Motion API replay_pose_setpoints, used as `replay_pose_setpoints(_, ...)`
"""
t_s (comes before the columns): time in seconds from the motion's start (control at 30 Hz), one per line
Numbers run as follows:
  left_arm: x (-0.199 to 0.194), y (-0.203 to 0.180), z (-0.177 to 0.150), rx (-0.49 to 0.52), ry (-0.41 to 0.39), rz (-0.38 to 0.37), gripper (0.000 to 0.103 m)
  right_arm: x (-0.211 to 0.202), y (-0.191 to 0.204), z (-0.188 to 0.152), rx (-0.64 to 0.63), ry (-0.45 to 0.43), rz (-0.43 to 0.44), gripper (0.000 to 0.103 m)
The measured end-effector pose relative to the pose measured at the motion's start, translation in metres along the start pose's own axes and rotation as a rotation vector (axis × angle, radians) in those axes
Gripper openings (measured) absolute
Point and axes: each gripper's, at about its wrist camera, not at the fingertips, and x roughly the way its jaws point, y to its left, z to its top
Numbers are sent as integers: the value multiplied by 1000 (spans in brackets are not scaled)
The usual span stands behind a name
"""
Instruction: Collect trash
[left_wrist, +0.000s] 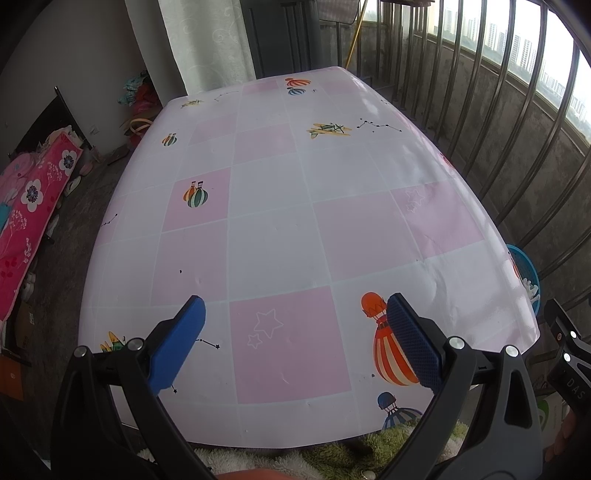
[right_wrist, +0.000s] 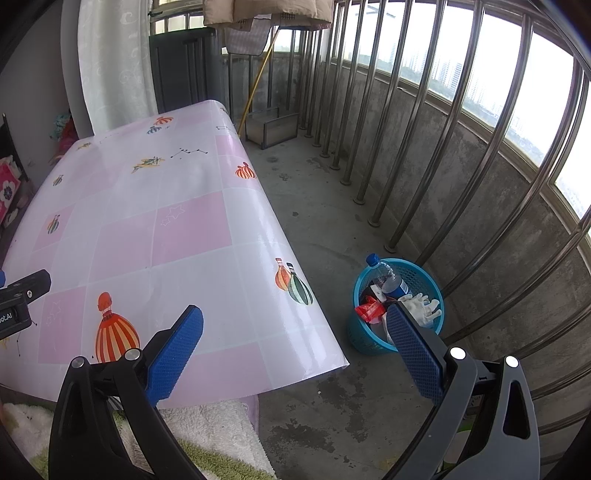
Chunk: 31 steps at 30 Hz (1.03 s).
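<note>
Blue basket (right_wrist: 424, 275) on the floor holds a bottle (right_wrist: 388, 277), white glove (right_wrist: 421, 308), red wrapper (right_wrist: 369, 310); both hand-held grippers, left (left_wrist: 295, 317) and right (right_wrist: 295, 325), released.

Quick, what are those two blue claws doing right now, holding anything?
Left gripper: open, holding nothing, above the table.
Right gripper: open, holding nothing, near the blue basket.
</note>
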Motion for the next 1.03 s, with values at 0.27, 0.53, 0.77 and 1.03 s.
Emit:
replay_pose_setpoints(0.27,0,0,0,1,1,-1,94,0,0,0,0,1,-1,97)
replay_pose_setpoints(0.53,1,0,-1,2,1,-1,94,0,0,0,0,-1,0,97)
replay_pose_setpoints(0.77,2,-1,-1,3,3,-3,94,0,0,0,0,-1,0,97)
replay_pose_setpoints(1.03,2,-1,-1,6,4,-5,94,0,0,0,1,-1,1,97)
